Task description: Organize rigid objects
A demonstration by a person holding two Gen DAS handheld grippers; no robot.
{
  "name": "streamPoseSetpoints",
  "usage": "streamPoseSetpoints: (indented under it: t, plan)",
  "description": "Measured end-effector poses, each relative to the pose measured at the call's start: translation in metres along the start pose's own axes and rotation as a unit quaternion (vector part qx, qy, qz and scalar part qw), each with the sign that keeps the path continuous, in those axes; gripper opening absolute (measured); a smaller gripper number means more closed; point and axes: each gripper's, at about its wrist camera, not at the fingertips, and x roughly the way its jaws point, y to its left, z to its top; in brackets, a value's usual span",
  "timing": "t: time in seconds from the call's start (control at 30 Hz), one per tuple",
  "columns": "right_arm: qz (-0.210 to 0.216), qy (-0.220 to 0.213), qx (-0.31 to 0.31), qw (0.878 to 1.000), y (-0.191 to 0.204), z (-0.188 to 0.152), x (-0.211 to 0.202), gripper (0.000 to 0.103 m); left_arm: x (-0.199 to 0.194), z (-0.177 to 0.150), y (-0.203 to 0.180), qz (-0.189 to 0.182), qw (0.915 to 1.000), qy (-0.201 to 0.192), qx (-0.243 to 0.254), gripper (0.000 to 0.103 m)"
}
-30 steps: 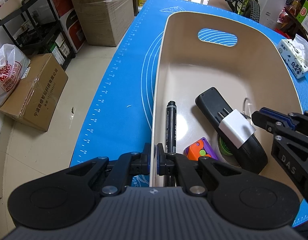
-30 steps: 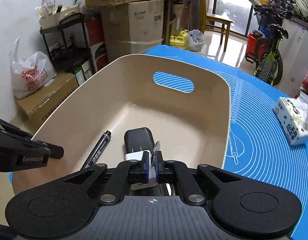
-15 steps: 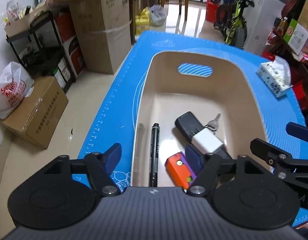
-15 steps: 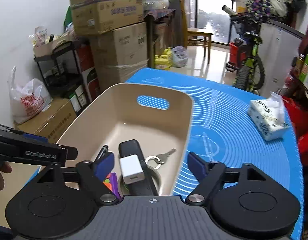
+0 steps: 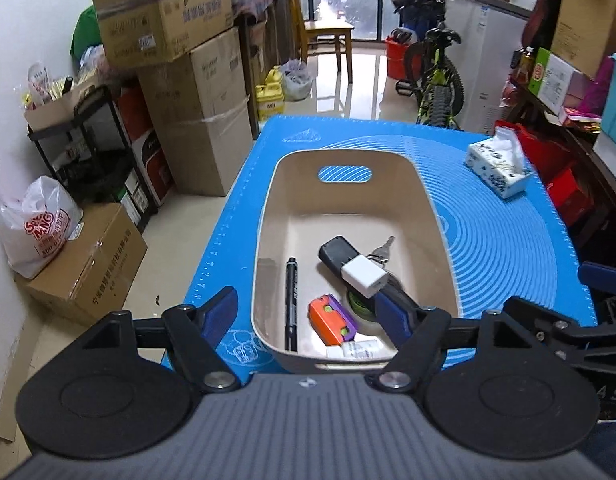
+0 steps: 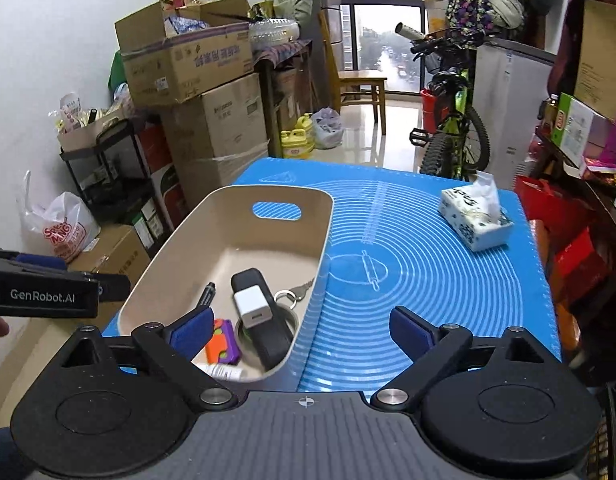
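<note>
Grippers hover above the near end of the blue mat (image 5: 508, 240), both pointing down over it. The left gripper (image 5: 308, 316) has its jaws opening, spread wide across the near rim of the beige bin (image 5: 412, 184), gripping nothing. The right gripper (image 6: 303, 330) is opening too, its jaws empty and spread wider, one blue pad over the bin's corner, the other over bare mat.

Everything to be sorted lies in the bin's near half: a black marker (image 5: 291, 300) along the left side, an orange-and-purple block (image 5: 332, 317) beside it, a black remote (image 5: 336, 254) with a white charger (image 5: 364, 279) resting on top, a key on a ring (image 5: 383, 250) just past it, and a small white tube (image 5: 358, 349) against the near wall. A tissue pack (image 6: 474, 216) sits well apart at the mat's far right.
</note>
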Motion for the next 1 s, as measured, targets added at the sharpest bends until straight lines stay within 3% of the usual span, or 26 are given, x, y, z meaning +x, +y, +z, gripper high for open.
streamPoseSetpoints:
  t: [0.47, 1.0]
  plan:
    - [-0.019, -0.011, 0.002, 1.0, -0.005, -0.031, -0.089, 0.095, -0.062, -0.045, -0.024, -0.011, 0.9999, -0.004, 0.008, 0.076]
    - [-0.022, -0.019, 0.02, 0.999, -0.008, -0.064, -0.148, 0.095, -0.1, -0.078, -0.044, -0.005, 0.9996, -0.017, 0.021, 0.076]
